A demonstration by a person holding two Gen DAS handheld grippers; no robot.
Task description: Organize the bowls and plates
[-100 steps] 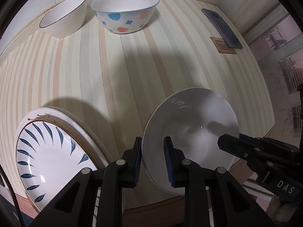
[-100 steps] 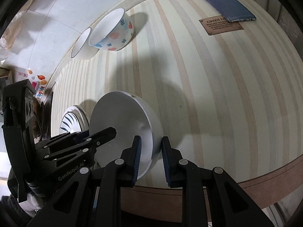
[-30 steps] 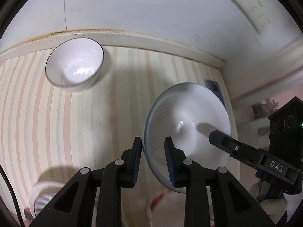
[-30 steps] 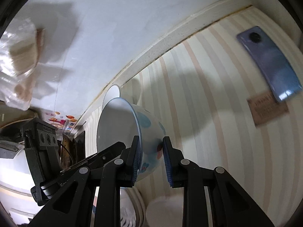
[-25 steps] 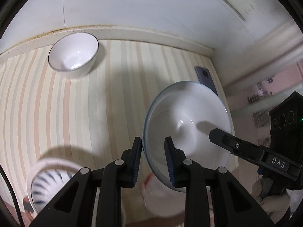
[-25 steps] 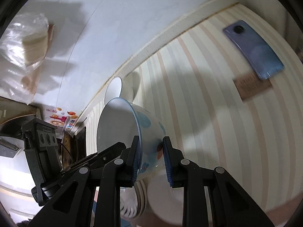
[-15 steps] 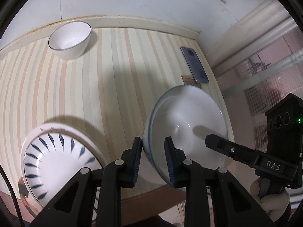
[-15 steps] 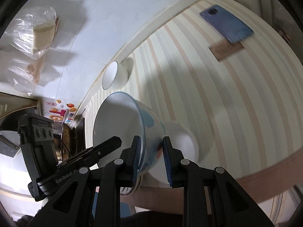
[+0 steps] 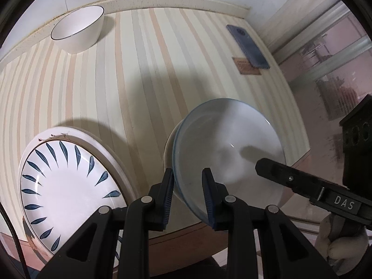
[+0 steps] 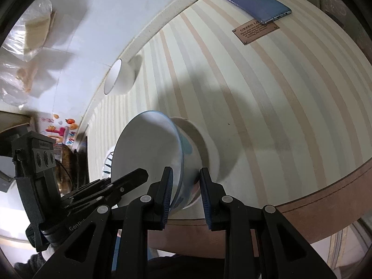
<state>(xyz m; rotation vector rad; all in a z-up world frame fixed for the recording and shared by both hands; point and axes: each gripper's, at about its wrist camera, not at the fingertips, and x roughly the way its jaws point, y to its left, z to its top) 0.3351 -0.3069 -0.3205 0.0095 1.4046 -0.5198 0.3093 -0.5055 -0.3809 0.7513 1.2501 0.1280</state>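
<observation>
The blue-rimmed spotted bowl (image 9: 229, 144) sits nested in the plain white bowl (image 9: 167, 150) near the table's front edge. My left gripper (image 9: 187, 196) straddles its near rim, and my right gripper (image 10: 184, 194) straddles its opposite rim (image 10: 179, 148); both sets of jaws stand slightly apart from the wall. The plain white bowl also shows under it in the right wrist view (image 10: 207, 144). A blue-leaf plate (image 9: 67, 186) lies on a stack at the front left. A small white bowl (image 9: 78, 29) stands at the back.
A blue phone (image 9: 247, 46) and a brown label plaque (image 9: 246, 66) lie at the back right of the striped table (image 9: 130, 74). The table's brown front edge (image 10: 313, 193) is just below the stacked bowls. A wall runs behind.
Both grippers carried the spotted bowl from the back of the table down into the plain white bowl. The jaws have widened a little on its rim.
</observation>
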